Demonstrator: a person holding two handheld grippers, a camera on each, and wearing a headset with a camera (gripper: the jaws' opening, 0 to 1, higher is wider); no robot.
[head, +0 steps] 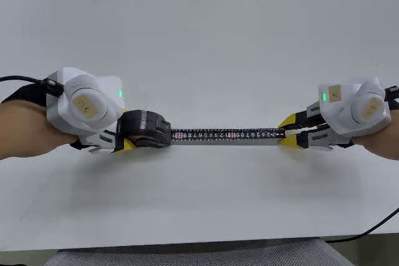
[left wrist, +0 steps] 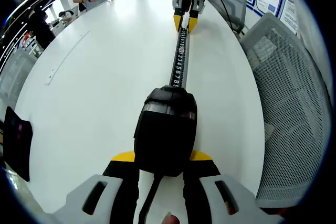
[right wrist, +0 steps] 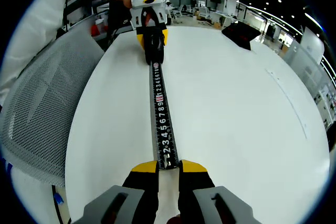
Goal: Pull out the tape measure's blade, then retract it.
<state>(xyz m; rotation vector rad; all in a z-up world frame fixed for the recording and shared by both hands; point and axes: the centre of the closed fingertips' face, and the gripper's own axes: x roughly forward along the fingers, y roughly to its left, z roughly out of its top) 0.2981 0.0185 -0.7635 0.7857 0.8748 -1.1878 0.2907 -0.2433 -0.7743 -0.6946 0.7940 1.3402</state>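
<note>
At 9 o'clock, your left tool [head: 133,137] is clamped on the tape measure [head: 144,129]. The blade [head: 227,134] runs across the surface [head: 199,60] to 3 o'clock, its tip pinched in your right tool [head: 290,132]. Pull-out looks abt done. Next: walk the right tool toward 9 o'clock, w/ tension, so the blade retracts w/o snapping.

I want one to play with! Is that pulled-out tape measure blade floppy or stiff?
Probably stiffish: the blade spans straight between the tape measure case and the right gripper without visibly sagging. It's thin, so it would likely bend if pushed sideways.
</note>
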